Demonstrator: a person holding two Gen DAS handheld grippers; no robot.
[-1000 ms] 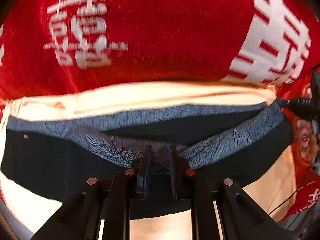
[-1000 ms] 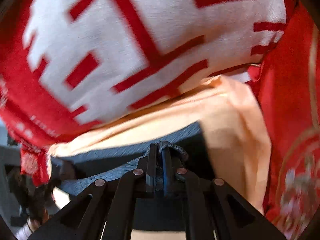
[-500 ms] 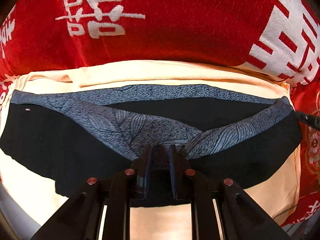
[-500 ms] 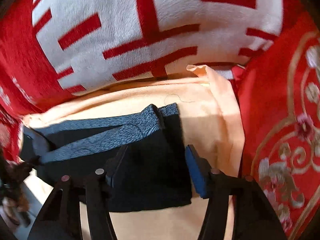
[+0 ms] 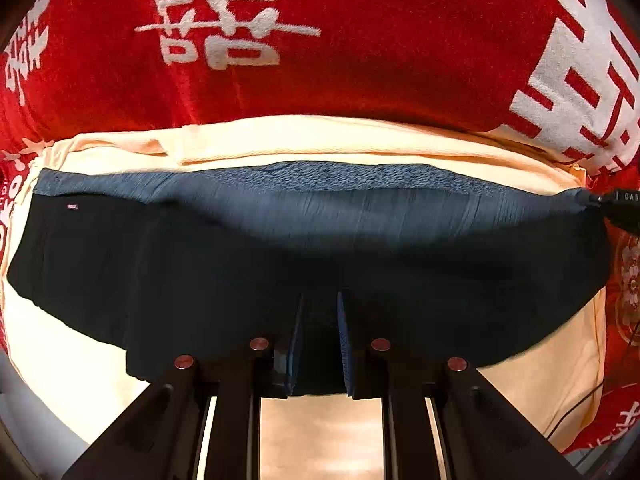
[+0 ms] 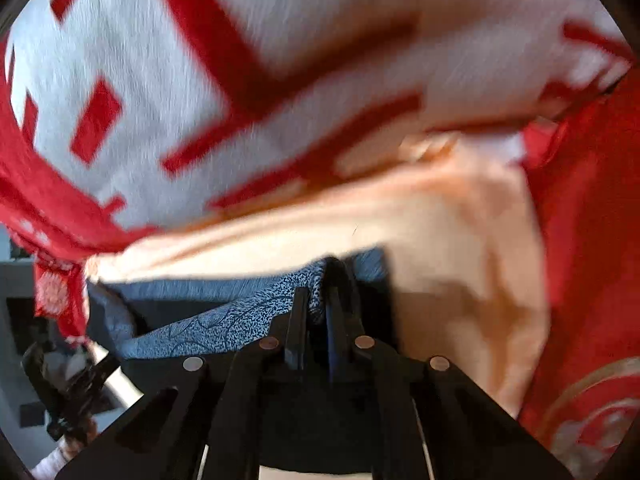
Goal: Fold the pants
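Red blanket (image 5: 400, 60) with white characters fills the background beyond both claws, a peach sheet (image 5: 320, 140) lying over it. Dark pants (image 5: 280, 248) lie spread across the peach sheet, directly ahead of the left claw (image 5: 319, 312), grey patterned waistband (image 5: 320, 178) along the far edge. Left claw fingers sit slightly apart over the near edge of the pants, dark fabric between them; whether they pinch it, cannot tell. Right claw (image 6: 316, 304) is clamped on a bunched fold of the patterned pants (image 6: 240, 320) fabric, peach sheet to its right; view is motion-blurred.
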